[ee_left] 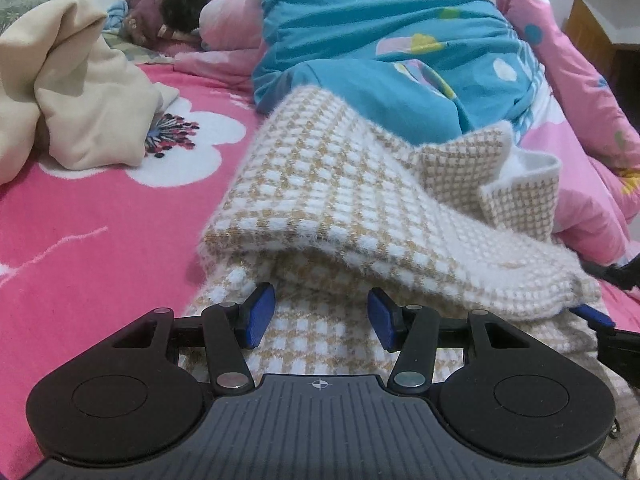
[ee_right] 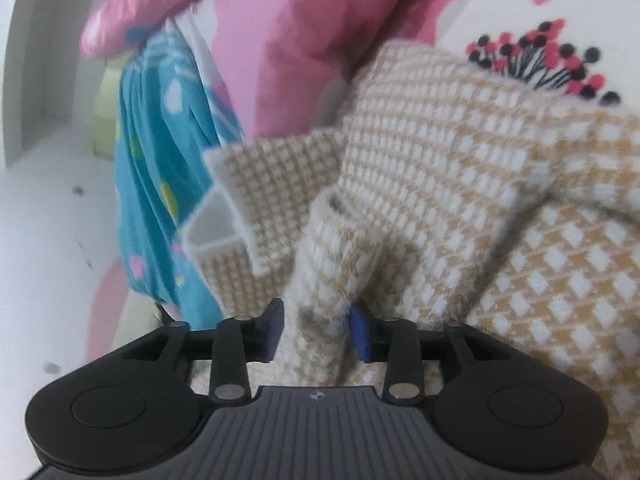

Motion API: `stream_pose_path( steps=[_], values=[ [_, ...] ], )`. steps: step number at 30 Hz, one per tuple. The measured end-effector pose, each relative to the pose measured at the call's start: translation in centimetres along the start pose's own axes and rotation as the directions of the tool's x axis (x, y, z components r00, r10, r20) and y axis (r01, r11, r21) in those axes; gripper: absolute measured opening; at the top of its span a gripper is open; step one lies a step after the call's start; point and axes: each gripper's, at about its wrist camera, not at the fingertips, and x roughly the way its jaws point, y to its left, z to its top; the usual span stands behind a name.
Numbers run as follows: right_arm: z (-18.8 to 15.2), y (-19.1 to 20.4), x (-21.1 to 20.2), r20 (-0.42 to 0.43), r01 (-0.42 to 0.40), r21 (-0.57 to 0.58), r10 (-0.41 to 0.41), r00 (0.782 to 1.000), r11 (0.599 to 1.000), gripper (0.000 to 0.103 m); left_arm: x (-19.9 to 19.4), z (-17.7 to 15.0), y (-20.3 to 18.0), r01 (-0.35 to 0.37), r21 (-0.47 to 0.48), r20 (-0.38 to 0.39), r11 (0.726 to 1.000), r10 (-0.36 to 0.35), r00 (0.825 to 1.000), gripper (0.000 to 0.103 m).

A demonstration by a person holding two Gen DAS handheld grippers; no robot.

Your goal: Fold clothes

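A beige-and-white checked knit sweater point(ee_left: 340, 200) lies on the pink flowered bedsheet point(ee_left: 100, 240), one layer raised in a fold over the layer below. My left gripper point(ee_left: 320, 316) is open, its blue pads point(ee_left: 260, 312) resting low over the bottom layer, just short of the raised fold. My right gripper point(ee_right: 316, 320) is shut on a bunched strip of the same sweater point(ee_right: 440, 160), which rises between its fingers. In the left wrist view the right gripper's blue pad point(ee_left: 592, 314) shows under the fold's right edge.
A crumpled cream garment point(ee_left: 80, 92) lies at the left of the bed. A blue dotted duvet point(ee_left: 380, 40) and pink bedding point(ee_left: 580, 80) are piled behind the sweater. A dark-haired head point(ee_left: 180, 4) rests at the far end. White floor point(ee_right: 48, 240) lies beyond the bed edge.
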Motion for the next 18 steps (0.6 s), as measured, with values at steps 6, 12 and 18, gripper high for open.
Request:
stream_pose_path(
  steps=[6,12,18],
  values=[
    [1.4,2.1,1.3,0.019,0.077,-0.121,-0.075,0.997,0.99,0.036,-0.1,-0.3,0.3,0.016,-0.016,0.02,1.0,-0.015,1.0,0.051],
    [2.8,6.5,1.1,0.093,0.092,-0.305,-0.066,0.993,0.948,0.013,-0.4,-0.4,1.2,0.069,-0.063,0.045,0.996,-0.066,0.997,0.051],
    [5.6,7.8,-2.7,0.225,0.166,-0.412,-0.077,0.971,0.896,0.013,-1.0,-0.6,0.4,0.163,-0.008,0.066,0.987,-0.162,0.985,0.054]
  ],
)
